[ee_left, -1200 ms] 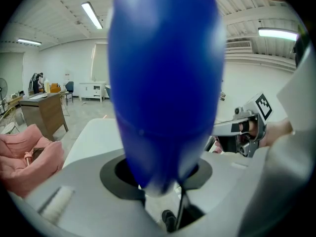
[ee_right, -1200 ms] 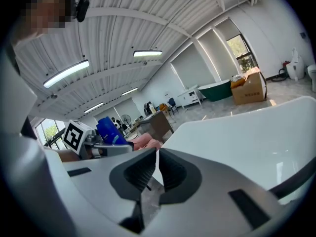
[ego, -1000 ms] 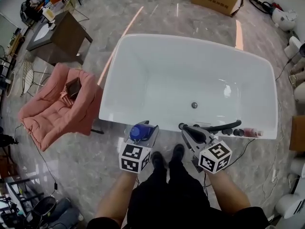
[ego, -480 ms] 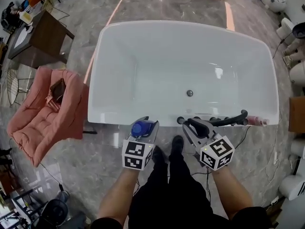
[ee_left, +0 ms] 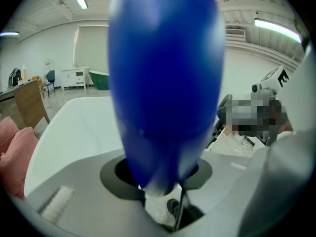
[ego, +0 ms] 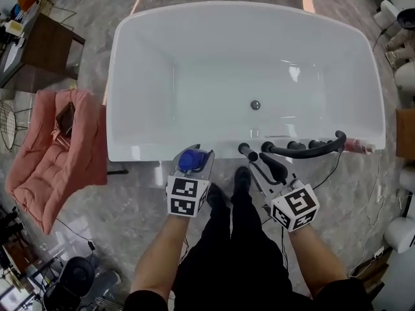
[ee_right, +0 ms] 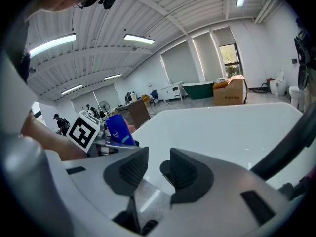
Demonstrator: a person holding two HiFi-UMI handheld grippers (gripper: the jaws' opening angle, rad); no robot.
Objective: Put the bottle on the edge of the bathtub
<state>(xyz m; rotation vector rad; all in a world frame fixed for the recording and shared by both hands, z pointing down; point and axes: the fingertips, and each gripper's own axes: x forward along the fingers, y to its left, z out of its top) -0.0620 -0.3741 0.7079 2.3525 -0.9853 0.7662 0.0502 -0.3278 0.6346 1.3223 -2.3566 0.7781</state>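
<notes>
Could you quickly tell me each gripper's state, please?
Left gripper: shut on the blue bottle.
Right gripper: open and empty, jaws just been opening.

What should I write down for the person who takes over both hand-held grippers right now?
Left hand-held gripper: shut on the blue bottle, close by the near rim of the white bathtub.
Right hand-held gripper: jaws have just been opening, nothing between them.
Done: bottle is in the grip and at the tub.
Left: set it upright on the rim, then release.
</notes>
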